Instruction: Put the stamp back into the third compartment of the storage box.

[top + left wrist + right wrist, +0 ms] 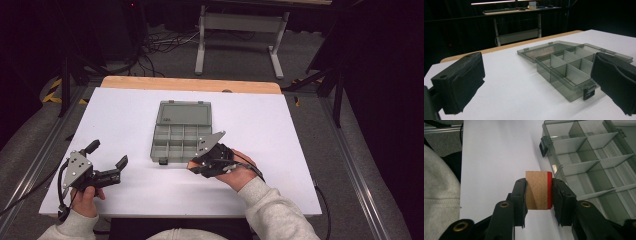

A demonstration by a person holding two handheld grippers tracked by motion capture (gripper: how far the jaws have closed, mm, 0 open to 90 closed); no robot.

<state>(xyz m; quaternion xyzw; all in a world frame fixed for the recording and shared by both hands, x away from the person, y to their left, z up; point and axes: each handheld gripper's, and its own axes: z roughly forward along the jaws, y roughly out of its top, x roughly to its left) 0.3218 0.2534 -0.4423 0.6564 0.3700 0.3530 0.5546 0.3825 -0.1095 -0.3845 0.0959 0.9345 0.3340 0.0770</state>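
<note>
A grey see-through compartment box [181, 141] lies open mid-table, its lid [183, 114] folded flat behind it. Its several compartments [589, 157] look empty, and a black latch [589, 93] hangs at its front. My right gripper [194, 166] is just off the box's front right corner, shut on a small brown cardboard-like block with a red face [539, 190], held just above the white table beside the box's near wall. My left gripper [107, 154] stands open at the front left, its black jaws wide apart and aimed at the box [566, 72], with nothing between them.
The white tabletop [125, 115] has free room on both sides of the box. A wooden strip [190, 83] runs along its far edge. Beyond it stands a white desk frame [240, 30] with cables on the floor. A light sleeve [439, 195] lies at the near edge.
</note>
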